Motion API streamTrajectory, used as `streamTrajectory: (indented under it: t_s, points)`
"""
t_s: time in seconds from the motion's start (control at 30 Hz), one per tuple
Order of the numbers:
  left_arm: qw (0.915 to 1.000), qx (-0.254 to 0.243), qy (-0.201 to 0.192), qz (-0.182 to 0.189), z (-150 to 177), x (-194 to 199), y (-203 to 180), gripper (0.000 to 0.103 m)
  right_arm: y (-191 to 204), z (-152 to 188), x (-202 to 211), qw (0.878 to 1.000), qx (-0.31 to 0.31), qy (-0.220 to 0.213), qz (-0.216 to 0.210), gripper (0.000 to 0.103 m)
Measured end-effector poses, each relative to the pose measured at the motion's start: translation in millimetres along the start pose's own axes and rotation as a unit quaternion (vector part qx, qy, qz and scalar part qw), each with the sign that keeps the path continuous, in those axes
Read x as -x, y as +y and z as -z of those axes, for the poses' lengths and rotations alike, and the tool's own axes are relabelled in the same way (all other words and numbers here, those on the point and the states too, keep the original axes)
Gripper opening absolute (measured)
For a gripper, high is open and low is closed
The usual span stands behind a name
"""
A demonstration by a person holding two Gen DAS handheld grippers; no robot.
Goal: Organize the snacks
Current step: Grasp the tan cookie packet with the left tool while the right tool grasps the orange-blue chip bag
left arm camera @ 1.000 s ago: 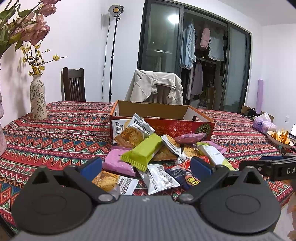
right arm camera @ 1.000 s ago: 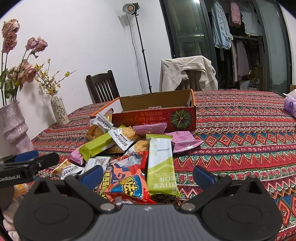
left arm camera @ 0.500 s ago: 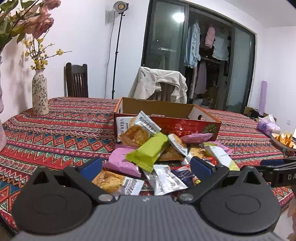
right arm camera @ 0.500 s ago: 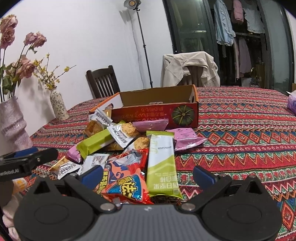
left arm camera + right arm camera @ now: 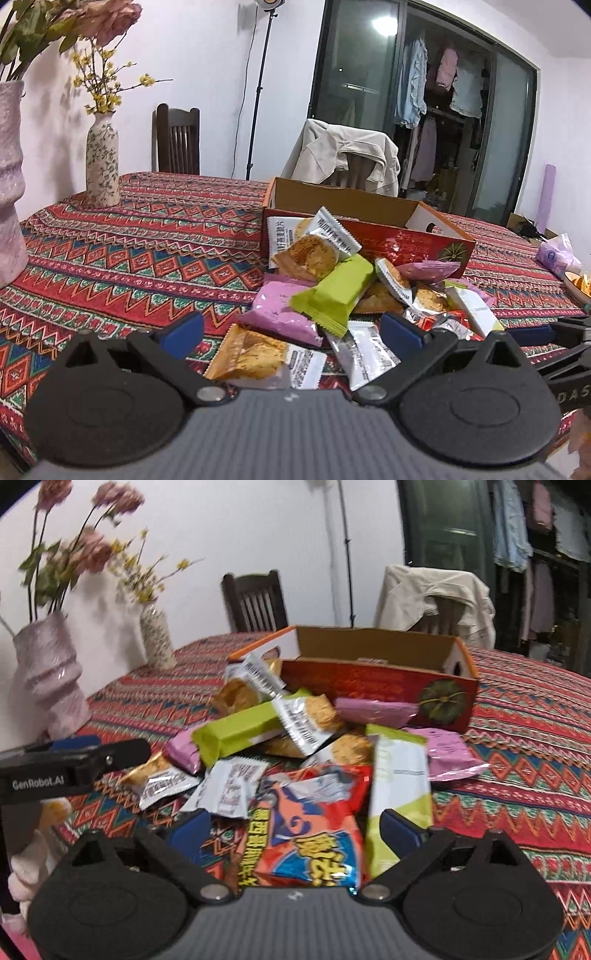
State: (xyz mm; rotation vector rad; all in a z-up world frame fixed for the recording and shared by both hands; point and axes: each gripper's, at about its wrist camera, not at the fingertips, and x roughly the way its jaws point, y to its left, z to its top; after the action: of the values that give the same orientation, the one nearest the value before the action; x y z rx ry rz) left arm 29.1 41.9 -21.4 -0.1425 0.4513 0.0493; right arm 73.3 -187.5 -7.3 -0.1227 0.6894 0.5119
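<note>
Right gripper point(image 5: 291, 823) jaws closing over red pack point(image 5: 310, 834), btm edge hidden.

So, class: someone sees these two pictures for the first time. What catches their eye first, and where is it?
A bright heap of snack packets lies on the patterned tablecloth, with a lime-green bar on top. Right behind it stands an open red cardboard box. Nearest the right gripper lies a red-and-blue packet.

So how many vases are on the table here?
2: a tall pink ribbed vase at the table's left edge, and a smaller floral-patterned vase farther back beside it. Nothing suggests others hidden.
</note>
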Motion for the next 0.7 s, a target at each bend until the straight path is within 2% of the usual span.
streamTrajectory:
  t_s: [0.3, 0.37, 0.4, 0.43, 0.53, 0.7]
  points:
    - [0.9998, 0.002, 0.015, -0.015, 2.1, -3.5, 6.2, 0.103, 14.7, -2.7, -27.5, 0.998, 0.045, 0.048, 0.018, 0.096]
    - [0.9996, -0.002, 0.022, -0.019, 2.4, -5.6, 6.3, 0.103, 18.0, -1.7, -30.6, 0.997, 0.055, 0.050, 0.019, 0.087]
    - [0.9994, -0.005, 0.026, -0.022, 2.3, -7.1, 6.3, 0.103, 17.7, -1.2, -33.0, 0.997, 0.053, 0.057, 0.018, 0.074]
    - [0.9992, -0.008, 0.029, -0.025, 2.4, -8.6, 6.4, 0.103, 15.4, -0.6, -34.3, 0.997, 0.049, 0.060, 0.018, 0.071]
    - [0.9983, -0.020, 0.043, -0.033, 2.9, -15.5, 6.1, 0.103, 10.8, 0.2, -30.1, 0.998, 0.044, 0.050, 0.014, 0.064]
    - [0.9964, -0.039, 0.071, -0.028, 2.8, -30.4, 3.1, 0.103, 7.9, -0.2, -16.6, 0.999, 0.043, 0.015, 0.016, 0.062]
